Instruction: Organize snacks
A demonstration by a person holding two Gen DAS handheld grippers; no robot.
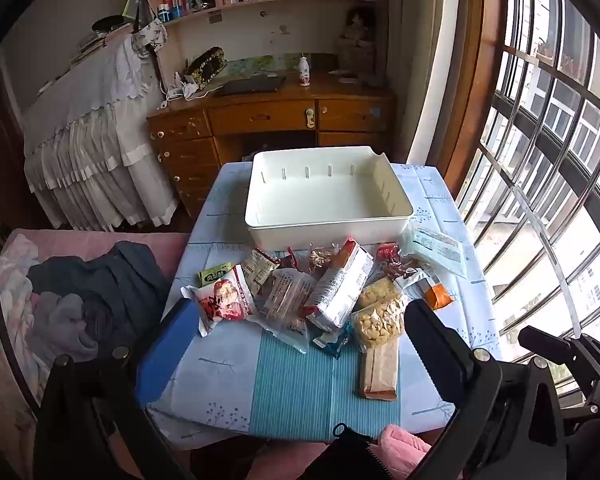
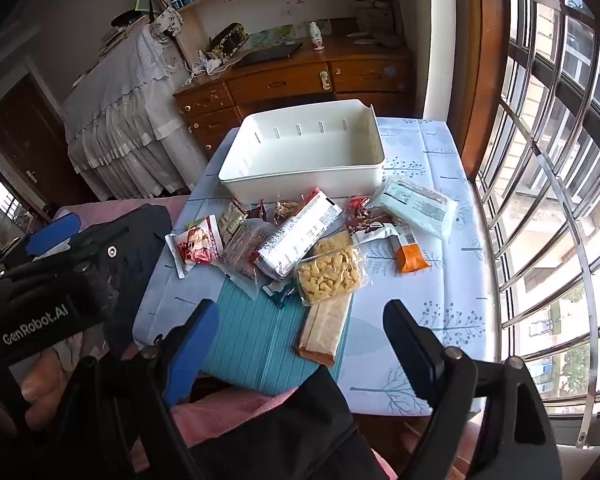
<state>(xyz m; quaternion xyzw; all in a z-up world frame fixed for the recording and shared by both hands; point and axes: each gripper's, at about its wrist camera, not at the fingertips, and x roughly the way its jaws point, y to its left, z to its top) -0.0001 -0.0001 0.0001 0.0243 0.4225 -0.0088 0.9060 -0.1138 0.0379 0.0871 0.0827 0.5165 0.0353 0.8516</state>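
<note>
A white empty bin [image 1: 328,196] [image 2: 300,152] stands at the far end of a small table with a blue cloth [image 1: 292,384] [image 2: 412,344]. In front of it lies a pile of snacks: a red-and-white packet [image 1: 224,300] [image 2: 198,246], a long white biscuit pack [image 1: 340,284] [image 2: 300,236], a clear bag of yellow puffs [image 1: 380,316] [image 2: 330,270], a brown bar [image 1: 380,368] [image 2: 324,328], an orange packet [image 1: 438,296] [image 2: 412,258] and a pale green pack [image 1: 436,248] [image 2: 416,206]. My left gripper [image 1: 296,344] is open and empty, near the pile. My right gripper [image 2: 300,344] is open and empty, over the table's near edge.
A wooden desk [image 1: 276,120] with drawers stands beyond the table. A barred window [image 1: 548,160] is at the right. A pink bed with dark clothes [image 1: 96,292] lies at the left. The left gripper's body [image 2: 52,280] shows at left in the right wrist view.
</note>
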